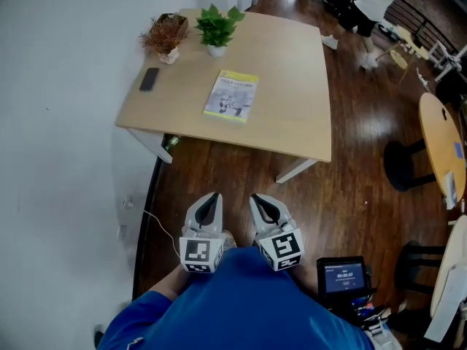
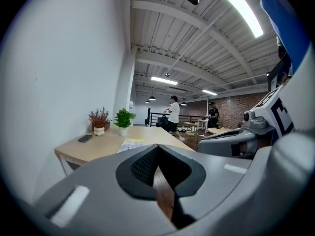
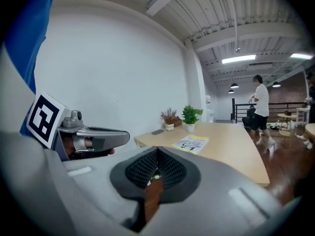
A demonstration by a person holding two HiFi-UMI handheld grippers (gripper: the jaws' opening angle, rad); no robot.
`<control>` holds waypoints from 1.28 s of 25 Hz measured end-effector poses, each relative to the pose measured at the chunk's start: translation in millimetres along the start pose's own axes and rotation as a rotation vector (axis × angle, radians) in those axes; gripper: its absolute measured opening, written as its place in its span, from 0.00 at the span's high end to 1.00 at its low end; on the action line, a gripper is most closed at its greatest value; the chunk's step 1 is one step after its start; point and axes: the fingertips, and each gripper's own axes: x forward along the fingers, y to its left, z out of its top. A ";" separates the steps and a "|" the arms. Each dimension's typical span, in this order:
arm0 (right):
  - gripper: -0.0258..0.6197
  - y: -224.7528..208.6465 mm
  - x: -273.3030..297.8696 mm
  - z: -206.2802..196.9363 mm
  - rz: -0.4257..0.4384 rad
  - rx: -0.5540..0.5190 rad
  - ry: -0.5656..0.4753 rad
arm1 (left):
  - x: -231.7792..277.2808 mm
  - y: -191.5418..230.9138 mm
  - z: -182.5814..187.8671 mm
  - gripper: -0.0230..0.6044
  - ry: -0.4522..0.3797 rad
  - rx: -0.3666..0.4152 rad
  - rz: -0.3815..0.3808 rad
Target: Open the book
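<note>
In the head view the book [image 1: 232, 95] lies closed, cover up, mid-counter [image 1: 292, 86], well apart from the left gripper [image 1: 211, 197] and right gripper [image 1: 260, 200], held side by side over the floor. The left gripper view shows its fingers pressed together on nothing, so it could best serve to press the book flat. The right gripper view shows its fingers likewise together and empty; they should part a little and catch only the cover's free edge.
</note>
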 end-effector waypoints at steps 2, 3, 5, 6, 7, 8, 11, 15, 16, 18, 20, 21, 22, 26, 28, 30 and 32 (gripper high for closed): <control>0.96 -3.6 2.6 3.1 -0.017 -0.003 0.000 | 6.2 2.0 2.3 0.95 0.005 -0.005 -0.014; 0.96 -6.1 3.4 5.2 -0.026 -0.007 -0.004 | 9.4 2.1 3.6 0.95 0.006 -0.007 -0.022; 0.96 -12.3 4.6 8.5 -0.048 -0.014 -0.016 | 16.9 0.7 6.6 0.95 0.006 -0.005 -0.040; 0.96 -16.3 6.4 8.9 -0.056 -0.014 -0.019 | 22.0 0.5 7.6 0.95 0.008 -0.001 -0.046; 0.96 -21.5 10.3 8.7 -0.062 -0.011 -0.018 | 29.2 1.4 8.2 0.95 0.013 0.001 -0.050; 0.96 -27.9 16.5 8.3 -0.064 -0.008 -0.016 | 38.5 3.6 8.8 0.95 0.018 0.001 -0.051; 0.96 -49.1 38.3 8.3 -0.067 0.002 -0.013 | 67.7 11.7 10.5 0.95 0.031 0.007 -0.049; 0.96 -80.1 65.6 14.6 -0.055 0.019 -0.021 | 106.4 18.2 13.5 0.95 0.053 0.024 -0.042; 0.96 -89.7 73.3 16.9 -0.053 0.021 -0.022 | 117.8 20.0 14.3 0.95 0.058 0.027 -0.039; 0.96 -110.9 87.8 21.1 -0.051 0.026 -0.024 | 141.6 23.0 14.8 0.95 0.072 0.037 -0.032; 0.96 -134.0 100.6 23.7 -0.052 0.036 -0.024 | 166.2 24.3 14.6 0.95 0.086 0.050 -0.027; 0.96 -146.1 106.7 24.5 -0.053 0.040 -0.023 | 178.8 24.4 14.7 0.95 0.095 0.055 -0.025; 0.96 -158.3 112.4 25.1 -0.053 0.044 -0.019 | 191.4 24.0 15.3 0.95 0.104 0.057 -0.024; 0.96 -205.6 132.1 27.1 -0.049 0.058 0.001 | 239.4 18.4 24.2 0.95 0.126 0.067 -0.019; 0.96 -226.1 142.0 26.6 -0.038 0.061 0.007 | 261.8 17.2 24.3 0.95 0.142 0.072 -0.011; 0.96 -243.4 150.1 26.9 -0.026 0.066 0.010 | 281.0 16.4 23.6 0.95 0.161 0.072 -0.001; 0.96 -257.6 155.3 27.5 -0.018 0.067 0.015 | 296.4 14.3 25.2 0.95 0.171 0.075 0.008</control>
